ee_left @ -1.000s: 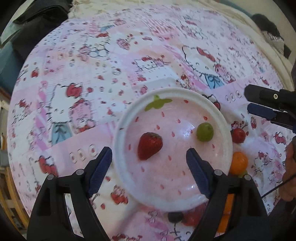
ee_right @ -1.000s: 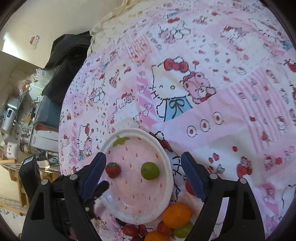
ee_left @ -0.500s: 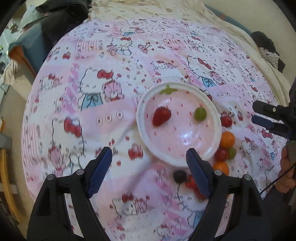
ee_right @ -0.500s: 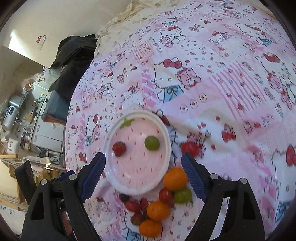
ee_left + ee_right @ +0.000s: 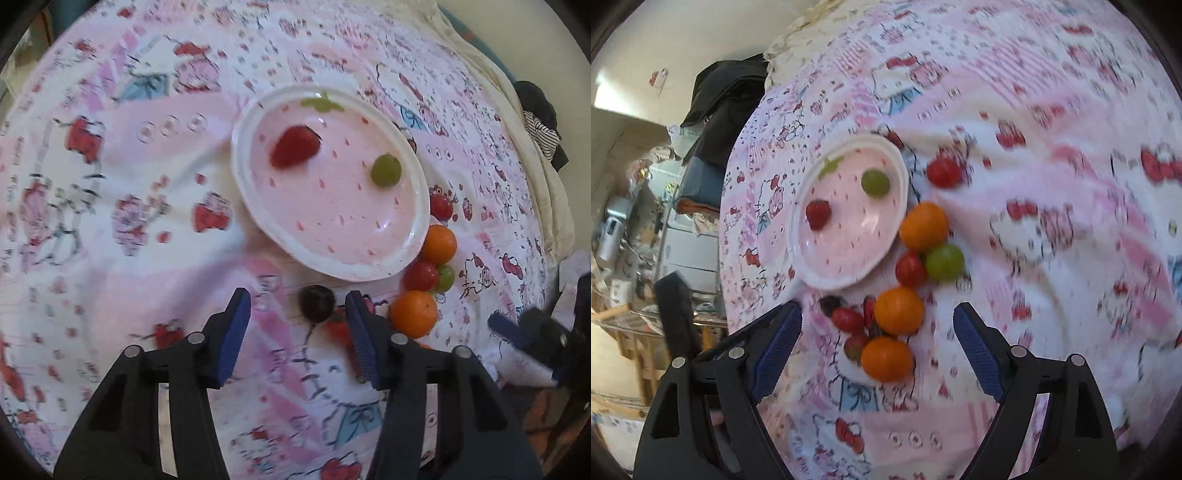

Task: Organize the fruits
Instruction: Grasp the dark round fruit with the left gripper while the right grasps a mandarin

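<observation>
A pink strawberry-print plate (image 5: pixel 243 192) lies on the bed and holds a strawberry (image 5: pixel 295 146) and a green grape (image 5: pixel 386 170). My left gripper (image 5: pixel 297 299) points down at a dark round fruit (image 5: pixel 317 303) just off the plate's near rim. Its jaws are closing with that fruit between them, close to the right finger and clear of the left pad. Oranges (image 5: pixel 438 243), red tomatoes (image 5: pixel 421 275) and another green grape (image 5: pixel 447 277) lie loose beside the plate. My right gripper (image 5: pixel 877 308) hangs open over this pile, with an orange (image 5: pixel 899 310) framed between its fingers.
The bed carries a pink cartoon-cat sheet (image 5: pixel 110 184). Dark clothing (image 5: pixel 727 103) is heaped at its far edge, and a striped garment (image 5: pixel 543 125) lies at the right. Shelves and household clutter (image 5: pixel 628 221) stand beyond the bed's left side.
My left gripper pulled back from over the plate to the dark fruit at its near rim, and its jaws narrowed. My right gripper shifted until the loose fruit pile lay between its fingers.
</observation>
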Demonstrator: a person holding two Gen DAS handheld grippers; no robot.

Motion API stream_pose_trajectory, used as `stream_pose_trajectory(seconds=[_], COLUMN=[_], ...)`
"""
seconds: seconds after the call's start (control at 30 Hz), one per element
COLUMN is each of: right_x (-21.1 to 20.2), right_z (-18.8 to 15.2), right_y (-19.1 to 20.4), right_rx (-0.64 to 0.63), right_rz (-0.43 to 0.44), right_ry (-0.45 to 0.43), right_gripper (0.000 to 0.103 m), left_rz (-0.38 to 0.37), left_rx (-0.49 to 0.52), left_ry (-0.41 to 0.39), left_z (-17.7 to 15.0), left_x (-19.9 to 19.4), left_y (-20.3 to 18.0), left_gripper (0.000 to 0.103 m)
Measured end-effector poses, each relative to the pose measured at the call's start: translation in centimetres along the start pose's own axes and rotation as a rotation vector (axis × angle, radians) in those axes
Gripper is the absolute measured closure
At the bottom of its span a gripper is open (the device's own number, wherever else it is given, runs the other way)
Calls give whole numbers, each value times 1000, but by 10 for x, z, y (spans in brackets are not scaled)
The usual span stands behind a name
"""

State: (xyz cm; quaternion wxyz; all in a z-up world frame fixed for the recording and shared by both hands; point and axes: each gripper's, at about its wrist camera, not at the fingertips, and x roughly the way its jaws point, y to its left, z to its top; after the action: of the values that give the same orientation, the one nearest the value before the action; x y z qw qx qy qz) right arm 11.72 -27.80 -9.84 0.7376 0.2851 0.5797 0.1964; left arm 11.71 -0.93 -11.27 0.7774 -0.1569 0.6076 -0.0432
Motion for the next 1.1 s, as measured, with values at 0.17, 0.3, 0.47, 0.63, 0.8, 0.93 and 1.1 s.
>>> stream_pose_trajectory(seconds=[0.17, 0.3, 0.47, 0.63, 0.8, 0.93, 1.1], right_x=[-4, -1, 11, 29, 62, 79, 70], right_z=[-4, -2, -2, -11, -26, -35, -38], right_y=[-6, -7, -9, 2, 12, 23, 24], right_rx=[42, 39, 23, -66, -134, -228, -252], right_rz=[33, 18, -52, -90, -126, -184, -163], right_ry=[-3, -1, 32, 108, 225, 257, 234], right_gripper=[16, 17, 17, 27, 44, 57, 59], left_rz=[3, 29, 12, 25, 31, 38, 44], left_rx=[-40, -23, -1, -5, -7, -13, -11], left_ry=[65, 79, 91, 72, 41, 26, -11], left_z=[3, 0, -3, -5, -10, -15, -19], left_x=[26, 34, 36, 24, 9, -2, -17], left_y=[-4, -7, -8, -1, 9, 16, 19], left_gripper=[66, 69, 84, 84, 84, 84, 84])
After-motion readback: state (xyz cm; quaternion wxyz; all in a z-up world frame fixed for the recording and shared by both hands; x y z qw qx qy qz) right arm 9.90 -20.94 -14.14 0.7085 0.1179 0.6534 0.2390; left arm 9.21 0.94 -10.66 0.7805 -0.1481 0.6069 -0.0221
